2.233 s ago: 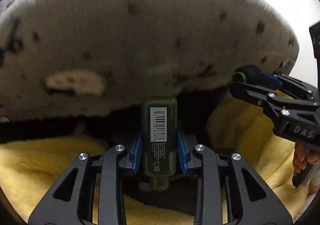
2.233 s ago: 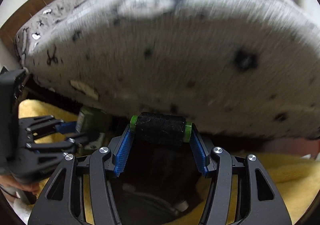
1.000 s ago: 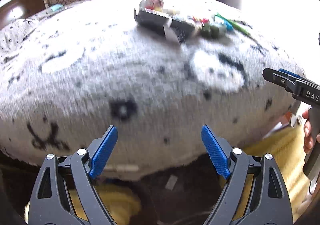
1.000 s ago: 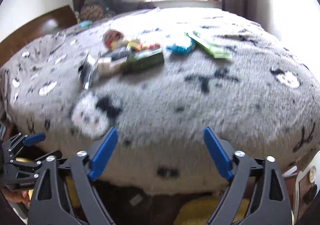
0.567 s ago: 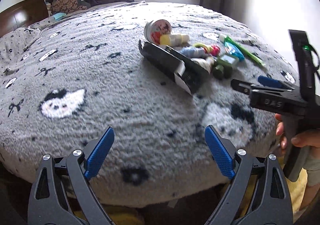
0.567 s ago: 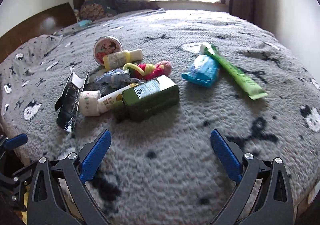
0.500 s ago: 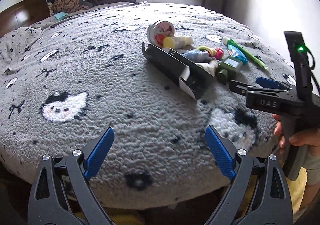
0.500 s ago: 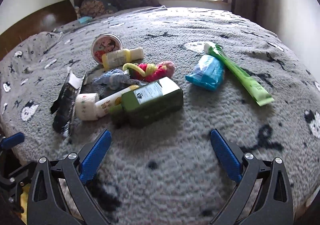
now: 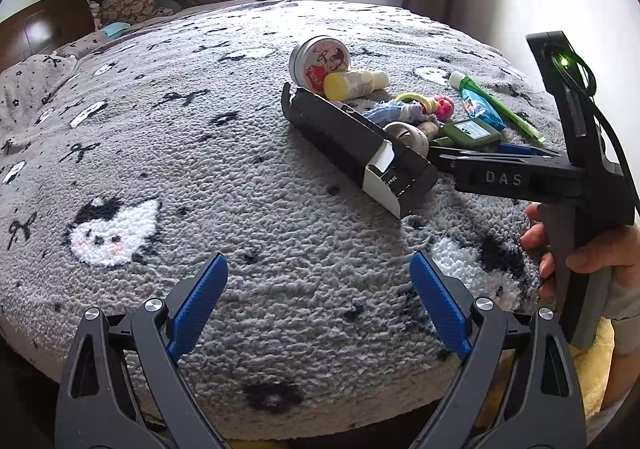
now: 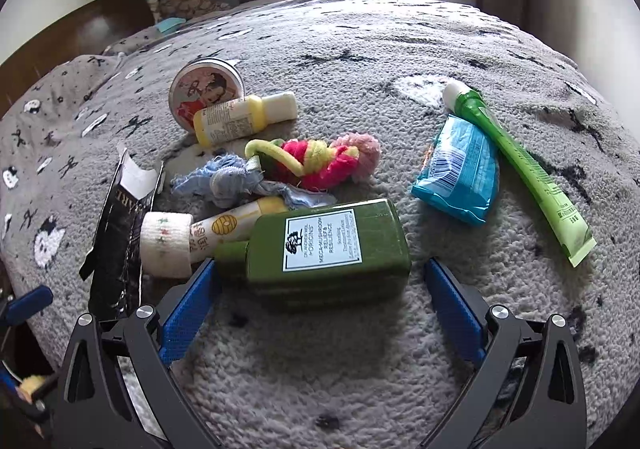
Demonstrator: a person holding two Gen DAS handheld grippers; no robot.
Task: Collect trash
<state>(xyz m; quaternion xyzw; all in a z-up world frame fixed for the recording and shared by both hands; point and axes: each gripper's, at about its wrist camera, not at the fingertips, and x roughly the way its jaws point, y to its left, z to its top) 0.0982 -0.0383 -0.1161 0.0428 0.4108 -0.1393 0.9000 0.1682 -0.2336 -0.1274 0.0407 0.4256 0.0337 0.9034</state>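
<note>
The green bottle (image 10: 328, 245) carries a white label reading "ORIGINS" and "MEGA-MUSHROOM RELIEF & RESILIENCE"; the smaller print is too fine to read. Left of the bottle, the black carton (image 10: 120, 245) shows the letters "ARE". Seen from the left wrist, the right gripper (image 9: 480, 153), beside the bottle, bears "DAS" on its side.

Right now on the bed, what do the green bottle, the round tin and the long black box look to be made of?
Green bottle: likely plastic or glass, with a smooth dark surface and a white paper label. Round tin: apparently metal, given its silvery rim and printed lid. Black box: thin glossy card, with a white inside at its torn-open flap.
</note>
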